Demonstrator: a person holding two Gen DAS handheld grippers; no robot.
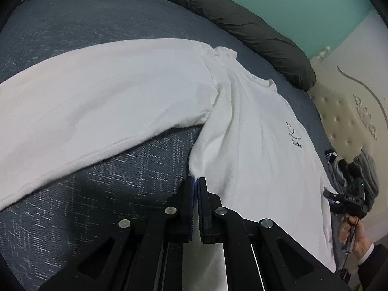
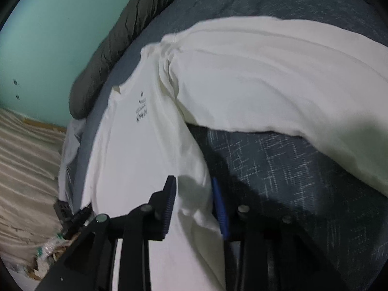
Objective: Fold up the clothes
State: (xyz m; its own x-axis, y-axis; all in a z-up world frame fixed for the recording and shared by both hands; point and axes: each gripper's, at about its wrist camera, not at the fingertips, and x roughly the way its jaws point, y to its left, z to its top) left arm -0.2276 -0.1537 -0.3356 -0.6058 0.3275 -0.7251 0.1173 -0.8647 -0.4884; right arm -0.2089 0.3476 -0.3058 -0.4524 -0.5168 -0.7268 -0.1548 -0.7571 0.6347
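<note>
one white long-sleeved cotton shirt (image 1: 242, 121) lies spread on the dark blue woven bedcover (image 1: 109, 194). the left gripper (image 1: 196, 181) is clenched on its side edge; the right gripper (image 2: 194, 189) straddles a hem fold, jaws apart. only the left view shows the cream tufted headboard (image 1: 344, 111); only the right shows the beige floor (image 2: 24, 169).

Both wrist views look down closely, sharing the shirt (image 1: 254, 121).

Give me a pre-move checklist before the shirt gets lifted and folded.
1. left gripper shut on the white shirt edge: ok.
2. right gripper closed on fabric: not ok, shirt lies between the jaws but they stand apart.
3. Long sleeve spread flat on the blue bedspread: ok.
4. Printed logo facing up: ok.
5. Shirt hem fully on the bed: cannot tell.
</note>
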